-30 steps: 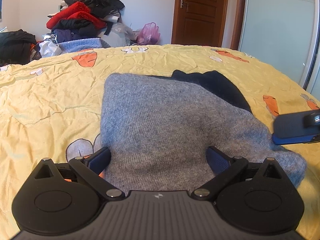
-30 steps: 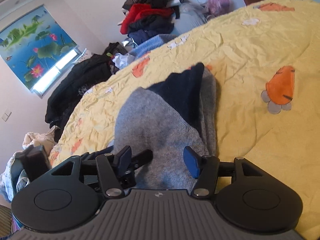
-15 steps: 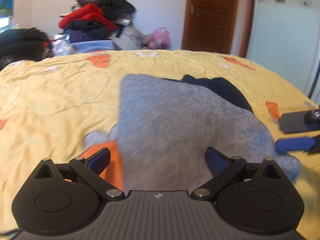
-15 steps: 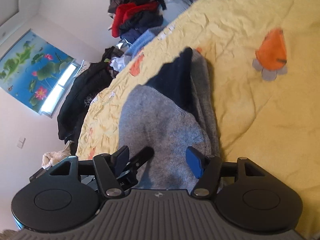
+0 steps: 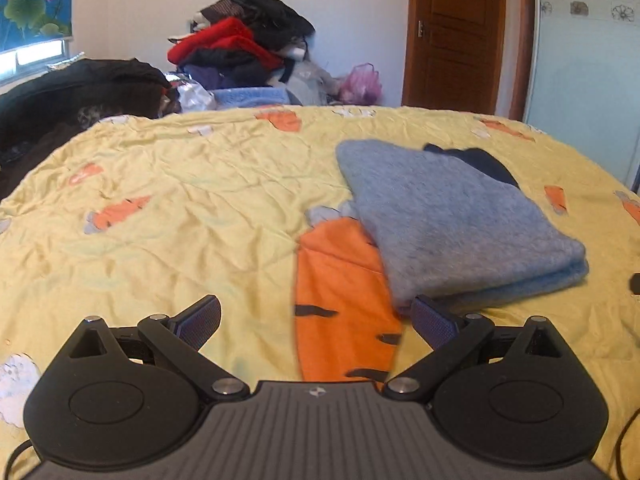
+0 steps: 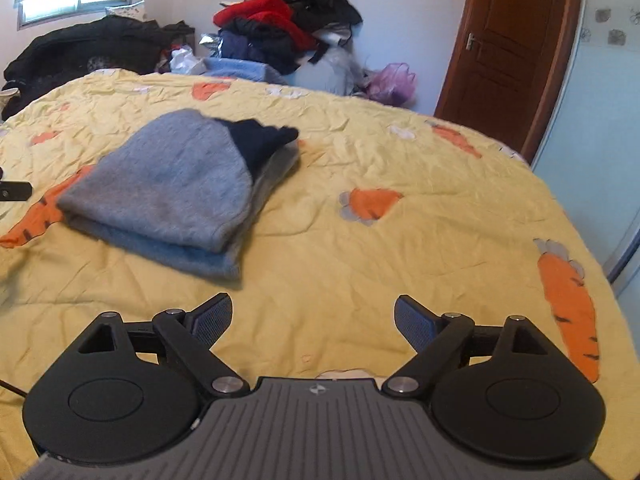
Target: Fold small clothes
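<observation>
Folded grey knit sweater lies released on the bedspread.
My right gripper, jaws just opened, and left gripper both gape empty beside it.

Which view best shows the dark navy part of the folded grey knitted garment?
The right wrist view: the dark navy part lies open atop the folded grey knitted garment. The left wrist view shows only a sliver behind it.

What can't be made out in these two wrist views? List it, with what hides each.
- Grey sweater: its underside and inner layers, in both views, hidden by its own fold.
- Dark garment: mostly covered by the grey layer, so its type is unclear.
- Right gripper: from the left wrist, only a dark tip, cut off by the frame edge.
- Clothes pile: single items too tangled to separate.
</observation>
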`<state>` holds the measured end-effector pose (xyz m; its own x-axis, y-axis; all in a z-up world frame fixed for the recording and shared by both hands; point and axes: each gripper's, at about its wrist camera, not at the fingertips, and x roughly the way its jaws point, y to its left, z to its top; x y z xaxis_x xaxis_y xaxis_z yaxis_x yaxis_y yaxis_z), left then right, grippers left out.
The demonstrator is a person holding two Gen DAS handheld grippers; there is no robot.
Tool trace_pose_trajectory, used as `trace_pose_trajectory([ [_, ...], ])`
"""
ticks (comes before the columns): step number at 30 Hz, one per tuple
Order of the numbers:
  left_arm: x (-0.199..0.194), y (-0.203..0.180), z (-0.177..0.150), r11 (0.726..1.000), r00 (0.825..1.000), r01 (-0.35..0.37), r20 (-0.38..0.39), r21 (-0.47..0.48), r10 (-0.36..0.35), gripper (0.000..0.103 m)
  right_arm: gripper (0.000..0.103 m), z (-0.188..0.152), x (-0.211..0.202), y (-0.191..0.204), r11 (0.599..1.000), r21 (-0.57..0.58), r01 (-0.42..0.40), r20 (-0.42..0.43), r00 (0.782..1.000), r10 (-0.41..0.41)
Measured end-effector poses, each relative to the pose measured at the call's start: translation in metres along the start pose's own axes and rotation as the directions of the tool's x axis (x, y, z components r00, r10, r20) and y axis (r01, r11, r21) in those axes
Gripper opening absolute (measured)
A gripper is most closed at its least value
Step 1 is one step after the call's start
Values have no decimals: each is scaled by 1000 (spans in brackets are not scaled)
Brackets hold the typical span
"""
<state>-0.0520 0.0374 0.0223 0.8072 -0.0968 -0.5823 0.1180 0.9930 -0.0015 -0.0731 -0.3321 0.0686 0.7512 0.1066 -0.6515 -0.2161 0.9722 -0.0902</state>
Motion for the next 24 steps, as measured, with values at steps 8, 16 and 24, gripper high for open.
trace_pose_trajectory([
  [8, 26, -55, -18, 1000, 996, 27, -89, 5, -27, 102, 98, 5, 42, 38, 971, 217, -97, -100, 988, 121],
  [16, 36, -60, -14, 1000, 995, -20, -101, 12, 21, 103, 103, 0, 57, 71, 996, 79, 30, -86, 996, -23],
  [24, 37, -58, -13, 1000, 995, -14, -101, 7, 15, 103, 103, 2, 59, 74, 990, 131, 49, -89, 995, -38],
])
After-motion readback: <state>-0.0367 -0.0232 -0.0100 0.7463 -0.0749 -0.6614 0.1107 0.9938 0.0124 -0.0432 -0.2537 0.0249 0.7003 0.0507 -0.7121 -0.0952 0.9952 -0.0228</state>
